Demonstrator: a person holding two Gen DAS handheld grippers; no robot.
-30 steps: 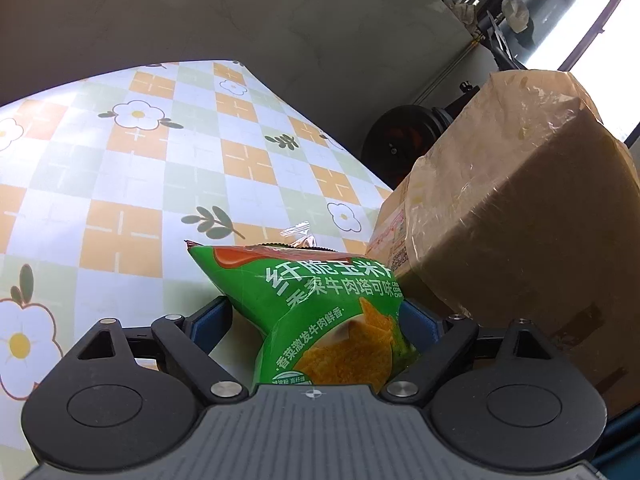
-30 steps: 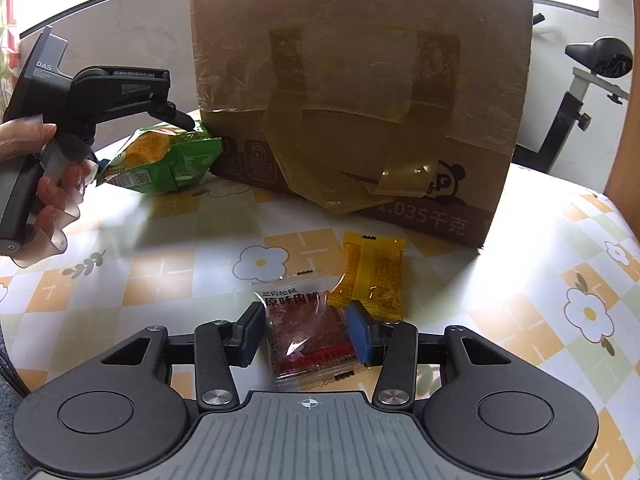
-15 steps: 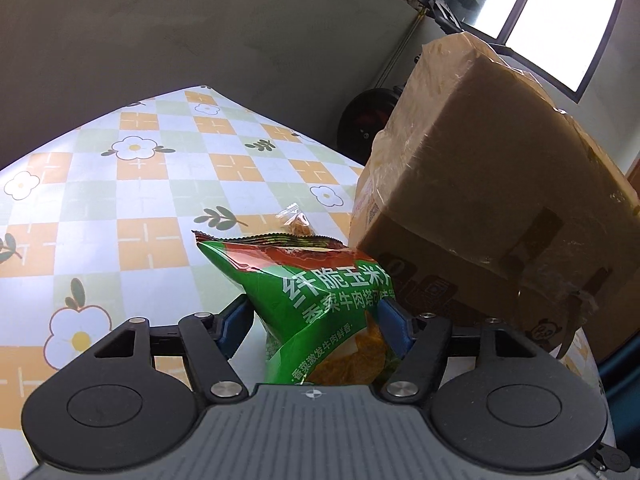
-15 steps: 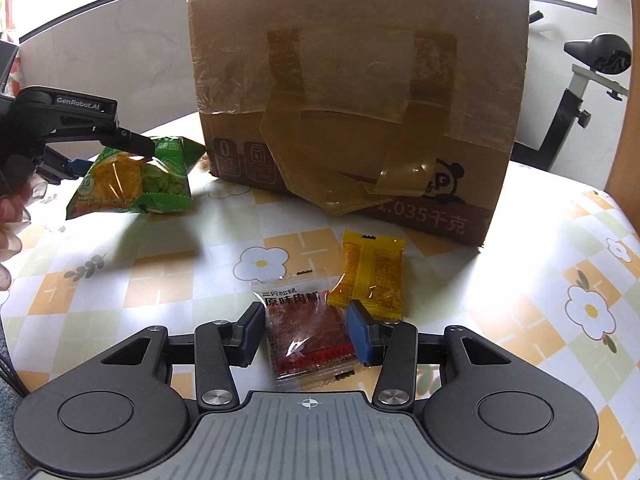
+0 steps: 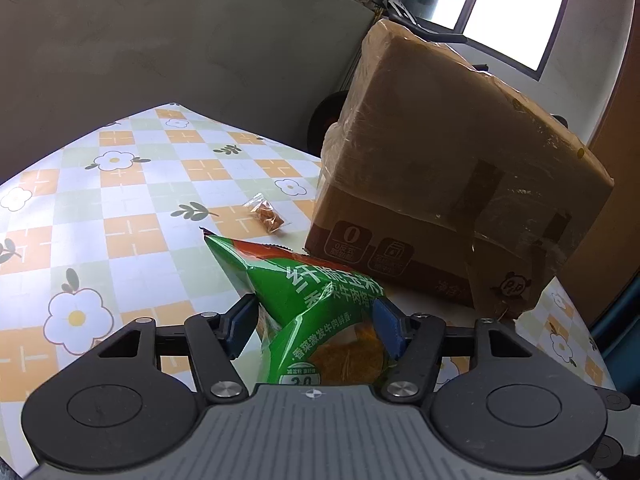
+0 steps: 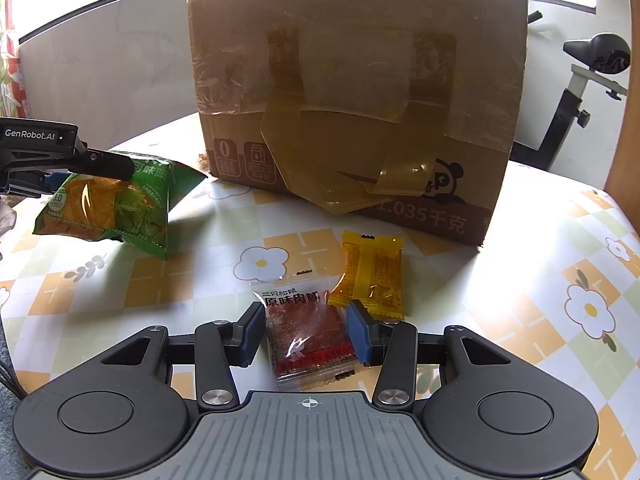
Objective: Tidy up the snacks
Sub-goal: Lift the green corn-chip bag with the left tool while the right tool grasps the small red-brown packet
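Looking along my left gripper (image 5: pixel 314 322), I find a green chip bag (image 5: pixel 308 304) with white lettering and an orange window, creased at its waist. It sits between my blue pads, both pressing its sides, so I am grasping it. My jaws have just been closing on it. Compared with a second ago, the bag is pinched narrower, and the cardboard box (image 5: pixel 460 184) now stands further off, uncovering a small clear packet (image 5: pixel 266 214) on the checked tablecloth (image 5: pixel 120 208).

Turning to my right gripper (image 6: pixel 306 332), I note a clear packet of red dried meat (image 6: pixel 308 332) lying flat on the cloth between my pads, both of which touch its edges: clenched on it, unchanged. A yellow candy wrapper (image 6: pixel 370 276) lies just beside the right pad. At left, the chip bag (image 6: pixel 116 204) hangs clear of the cloth; earlier it lay near the box (image 6: pixel 360 92).
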